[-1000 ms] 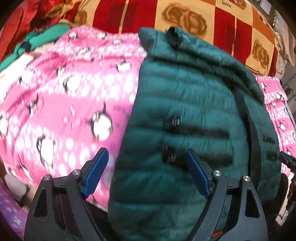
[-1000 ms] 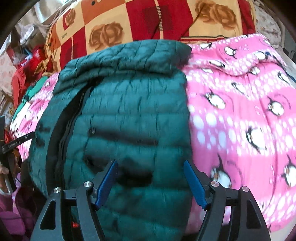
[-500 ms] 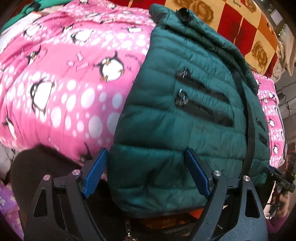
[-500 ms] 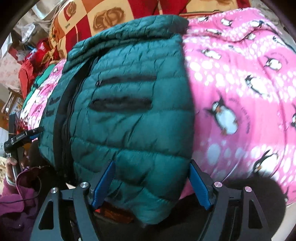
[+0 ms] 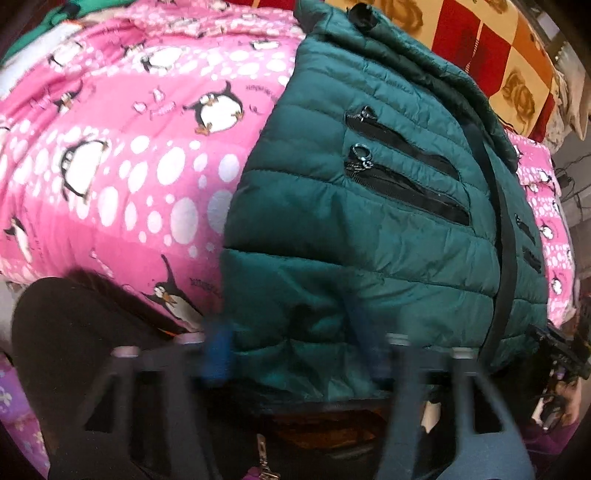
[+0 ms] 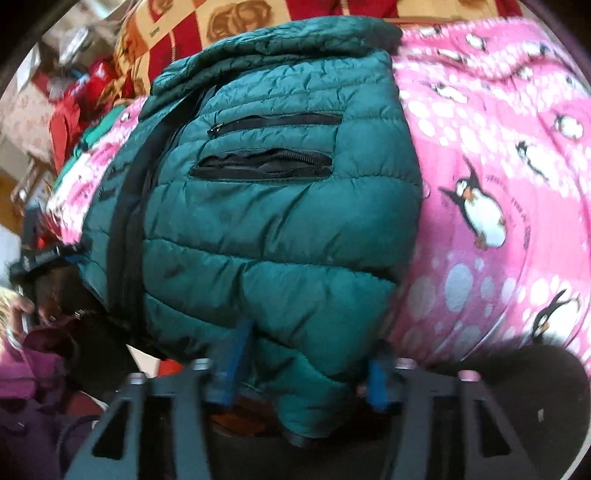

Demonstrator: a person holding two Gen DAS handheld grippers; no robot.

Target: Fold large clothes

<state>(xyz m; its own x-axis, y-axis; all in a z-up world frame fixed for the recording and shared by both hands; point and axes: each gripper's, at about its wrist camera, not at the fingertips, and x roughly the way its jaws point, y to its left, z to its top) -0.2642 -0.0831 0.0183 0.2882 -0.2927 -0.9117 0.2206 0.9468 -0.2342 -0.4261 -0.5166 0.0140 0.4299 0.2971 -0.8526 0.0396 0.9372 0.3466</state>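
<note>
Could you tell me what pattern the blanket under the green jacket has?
Pink blanket with penguins and white dots, clearest in the right wrist view.

both grippers' blue fingers (image 5: pixel 218 350) are motion-blurred; the green jacket's (image 6: pixel 280 229) bottom hem is hidden behind them.

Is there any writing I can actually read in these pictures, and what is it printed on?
None can be read for certain.
Small script beside the penguins on the pink blanket: too blurred to read.
Small dark word on the checked blanket: too small to read.
Green jacket: no label or brand visible.
</note>
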